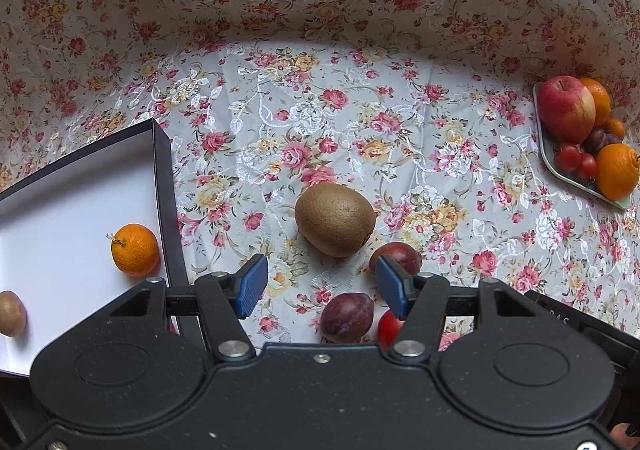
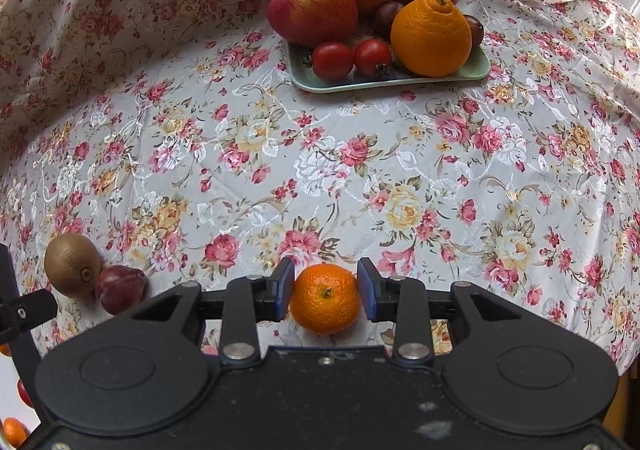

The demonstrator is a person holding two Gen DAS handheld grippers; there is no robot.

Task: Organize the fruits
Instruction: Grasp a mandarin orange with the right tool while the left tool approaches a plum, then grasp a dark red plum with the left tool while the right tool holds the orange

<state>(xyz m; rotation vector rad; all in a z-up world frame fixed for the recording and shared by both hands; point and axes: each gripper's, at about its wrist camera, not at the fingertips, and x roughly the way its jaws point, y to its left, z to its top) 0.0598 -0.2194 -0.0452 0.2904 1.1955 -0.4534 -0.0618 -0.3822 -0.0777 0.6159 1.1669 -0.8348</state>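
My right gripper point(image 2: 326, 296) stands half open around a small, dimpled orange mandarin point(image 2: 325, 300) lying on the glossy floral tablecloth point(image 2: 320, 170); whether the ribbed blue pads point(image 2: 285, 290) still touch it, I cannot tell. My left gripper point(image 1: 322, 288) gapes wide, empty, above a smooth purple plum point(image 1: 346, 317). Beyond lies a fuzzy brown oval kiwi point(image 1: 335, 219). Far off, a pale green tray point(image 2: 478, 68) holds waxy fruit. No writing is legible.
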